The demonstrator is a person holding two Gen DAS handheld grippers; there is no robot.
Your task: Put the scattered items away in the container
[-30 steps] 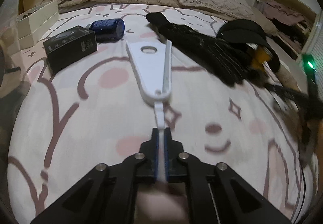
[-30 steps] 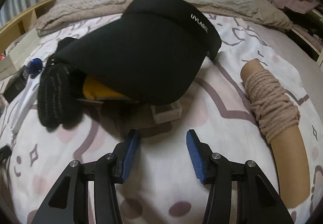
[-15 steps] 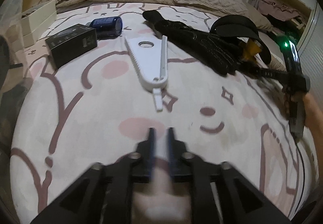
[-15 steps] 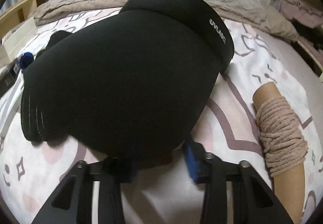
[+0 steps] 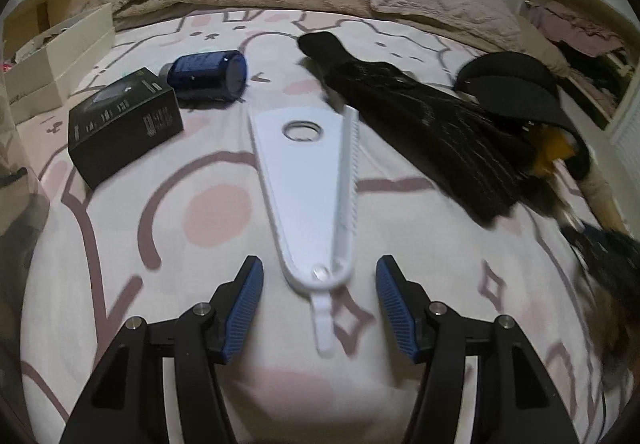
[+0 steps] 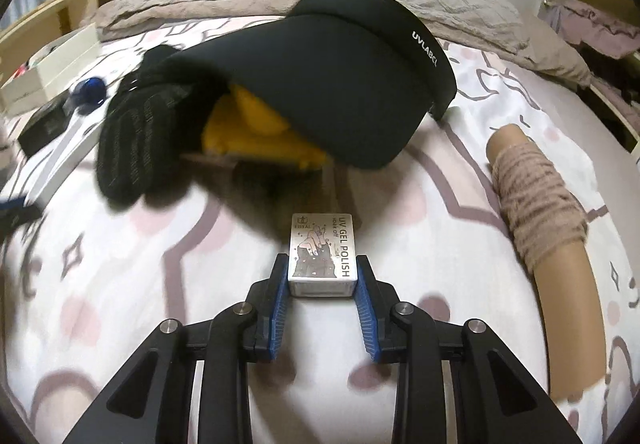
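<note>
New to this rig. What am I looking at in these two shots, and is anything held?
No robot: a person holds a pair of tongs in each hand, each carrying a fisheye camera looking along its fingers. The left tongs are open over a white plastic tool on the bed sheet, near a black box, a blue cylinder and a black glove. The right tongs grip a UV gel polish box, facing a black visor and a yarn-wrapped tube.
</note>
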